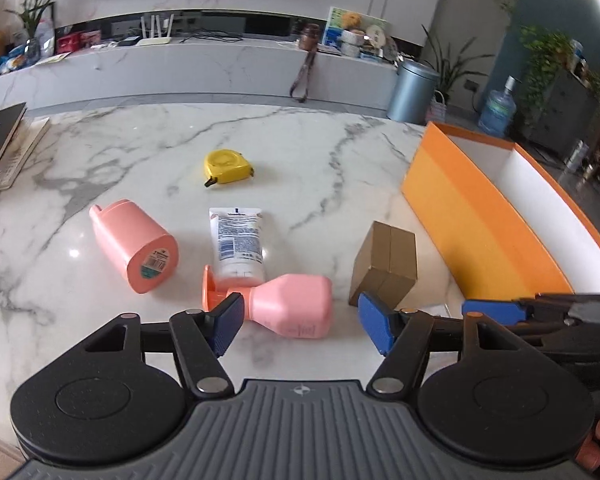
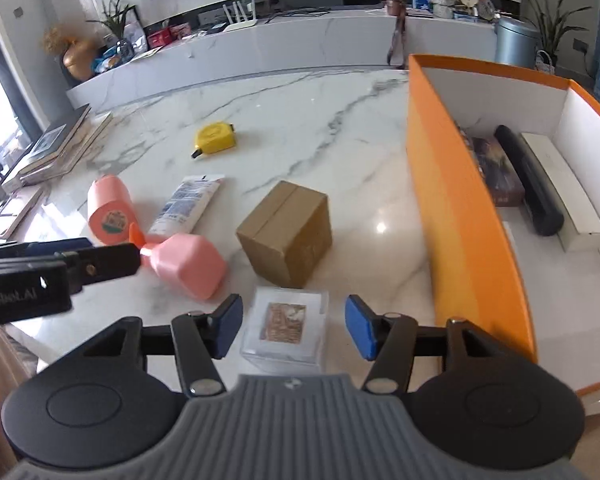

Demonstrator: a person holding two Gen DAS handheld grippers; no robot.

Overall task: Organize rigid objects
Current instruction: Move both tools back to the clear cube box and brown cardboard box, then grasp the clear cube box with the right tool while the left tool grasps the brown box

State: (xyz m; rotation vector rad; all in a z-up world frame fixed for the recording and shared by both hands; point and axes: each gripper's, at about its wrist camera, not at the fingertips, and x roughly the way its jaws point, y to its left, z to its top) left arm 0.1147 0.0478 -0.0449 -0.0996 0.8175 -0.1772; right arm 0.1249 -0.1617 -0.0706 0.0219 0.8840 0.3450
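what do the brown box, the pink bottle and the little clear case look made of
Brown box: matte cardboard, it seems, with a taped seam across the top. Pink bottle: likely smooth plastic with a soft sheen. Clear case: glossy see-through plastic or acrylic, a printed card showing inside.

ahead of right jaws: clear cube [image 2: 285,330] then brown box [image 2: 286,233] block | right of jaws: orange box wall [image 2: 460,216] | far-left desk [image 2: 300,120]: free beyond tape measure [image 2: 214,137]

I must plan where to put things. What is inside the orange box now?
In the orange box lie a dark patterned flat box, a black cylinder and a white long box. The near orange wall hides the floor beside it.
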